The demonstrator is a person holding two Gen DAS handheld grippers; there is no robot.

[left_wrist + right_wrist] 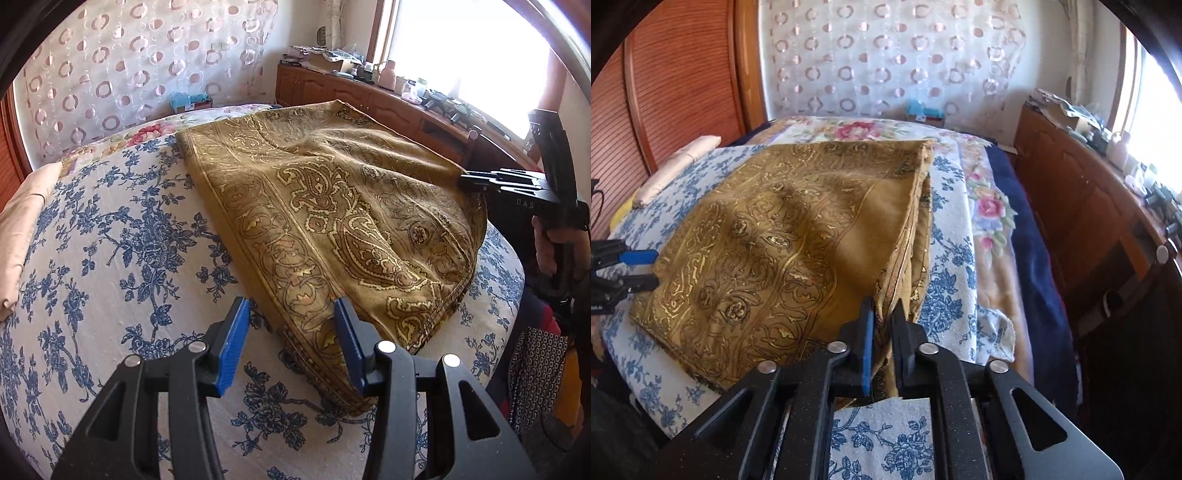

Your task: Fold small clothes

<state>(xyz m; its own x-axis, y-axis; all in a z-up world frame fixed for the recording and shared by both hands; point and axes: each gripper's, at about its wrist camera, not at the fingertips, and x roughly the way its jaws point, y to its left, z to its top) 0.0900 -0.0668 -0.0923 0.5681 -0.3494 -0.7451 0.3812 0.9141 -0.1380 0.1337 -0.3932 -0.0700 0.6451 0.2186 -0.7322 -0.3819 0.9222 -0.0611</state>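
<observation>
A matt woven cloth point(332, 206) in ochre, printed with paisley, is shown with metallic gold glints in the right wrist view. The bedsheet point(122, 236) is coarse matt cotton. Gripper frames are matt black plastic with blue ribbed pads point(232, 347) and shiny metal pins. The cabinet point(1082, 206) is varnished wood.

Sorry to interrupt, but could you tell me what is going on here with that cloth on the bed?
A person is folding a golden-brown paisley cloth on a bed covered by a blue-and-white floral sheet. The right hand-held gripper is shut on the cloth's layered edge. The left hand-held gripper is open, its jaws astride the cloth's near corner without gripping it. The cloth already lies in several layers.
</observation>
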